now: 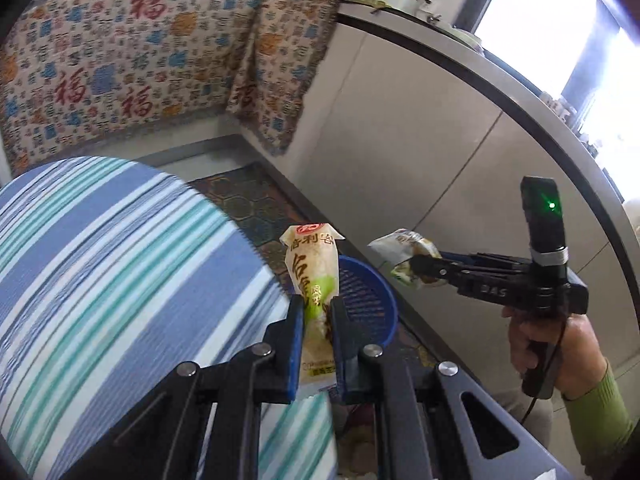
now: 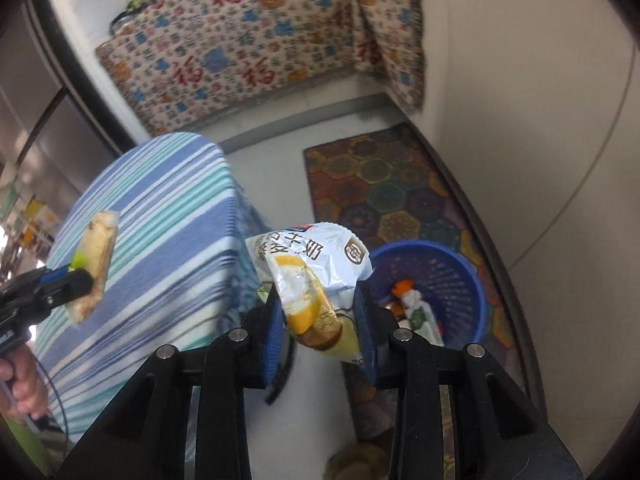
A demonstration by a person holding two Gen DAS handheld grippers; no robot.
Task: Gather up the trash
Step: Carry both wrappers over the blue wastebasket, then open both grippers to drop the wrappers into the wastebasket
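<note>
Trash fills both grippers. From the left camera, the left gripper [image 1: 316, 320] squeezes a tall yellow wrapper [image 1: 314, 268] above the blue basket [image 1: 372, 296], beside the striped table [image 1: 120, 260]. From the right camera, the right gripper [image 2: 320, 332] pinches a crumpled white bag [image 2: 312, 272] near that basket, where more trash [image 2: 420, 312] lies.

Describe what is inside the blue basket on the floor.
The blue basket holds a few wrappers, white, green and orange. Its near side is hidden behind the right tool and its packet.
</note>
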